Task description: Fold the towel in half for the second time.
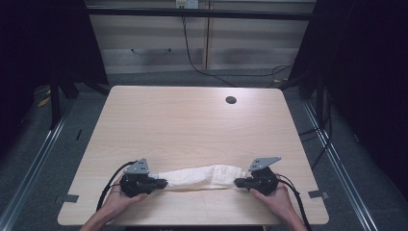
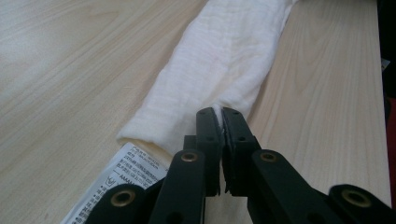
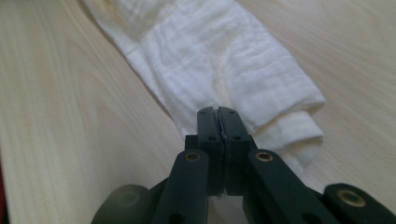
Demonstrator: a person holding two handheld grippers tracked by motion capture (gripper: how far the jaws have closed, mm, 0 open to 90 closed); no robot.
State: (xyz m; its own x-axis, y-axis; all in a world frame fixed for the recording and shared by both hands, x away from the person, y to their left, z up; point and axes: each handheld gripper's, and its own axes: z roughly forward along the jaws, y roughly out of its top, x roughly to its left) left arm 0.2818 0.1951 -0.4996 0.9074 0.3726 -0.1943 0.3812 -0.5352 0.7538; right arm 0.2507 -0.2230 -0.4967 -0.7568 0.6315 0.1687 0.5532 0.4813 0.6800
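Observation:
A white cloth (image 1: 199,177) lies bunched into a long roll along the near part of the wooden table (image 1: 183,125). My left gripper (image 1: 162,183) is shut on the cloth's left end, and my right gripper (image 1: 238,182) is shut on its right end. In the left gripper view the cloth (image 2: 219,60) runs away from the closed jaws of the left gripper (image 2: 219,114), with a printed care label (image 2: 119,175) lying beside them. In the right gripper view the folded cloth (image 3: 224,60) spreads out beyond the closed jaws of the right gripper (image 3: 218,112), which pinch an edge.
A round cable hole (image 1: 231,100) sits near the table's far right. Beyond the table stand cabinets (image 1: 192,38) with a dangling cable (image 1: 192,57). Dark curtains flank both sides. Tape marks (image 1: 317,194) lie on the floor by the near corners.

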